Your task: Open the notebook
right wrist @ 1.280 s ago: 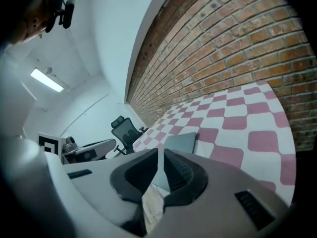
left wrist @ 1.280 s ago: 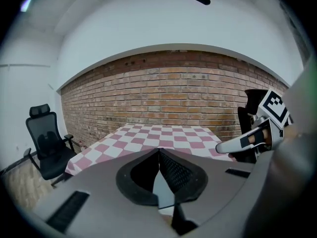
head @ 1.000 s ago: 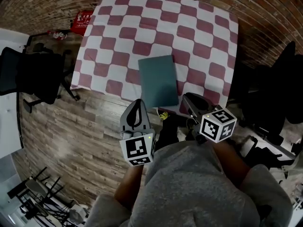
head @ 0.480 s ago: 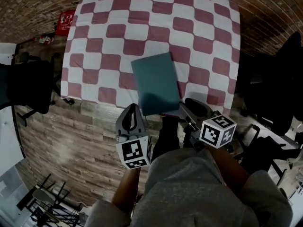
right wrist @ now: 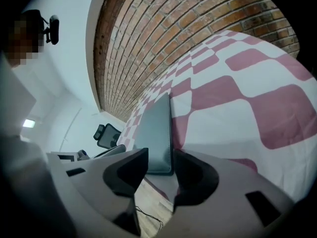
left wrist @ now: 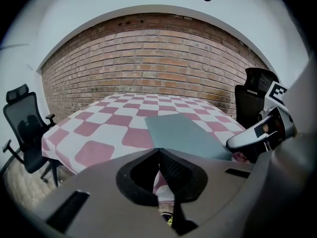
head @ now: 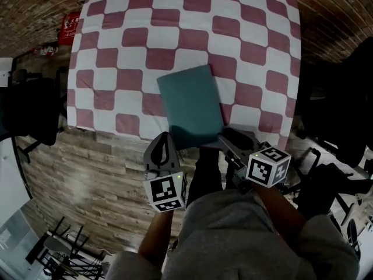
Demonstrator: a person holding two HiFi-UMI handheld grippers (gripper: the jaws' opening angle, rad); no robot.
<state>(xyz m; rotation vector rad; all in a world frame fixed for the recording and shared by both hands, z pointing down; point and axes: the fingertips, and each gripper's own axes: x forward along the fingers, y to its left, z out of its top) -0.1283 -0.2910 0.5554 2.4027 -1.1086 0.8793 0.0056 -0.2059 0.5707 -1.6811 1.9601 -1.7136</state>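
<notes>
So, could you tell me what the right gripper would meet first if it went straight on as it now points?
Probably the near end of the closed notebook, in line with the gap between the right gripper's opening fingers; nothing seems between them yet.

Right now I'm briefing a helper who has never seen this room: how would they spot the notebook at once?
Find the big red-and-white checked cloth spread in front of the brick wall. The notebook lies flat and closed on it, near the edge closest to the person. Its plain grey-green cover is the only unpatterned patch among the checks.
</notes>
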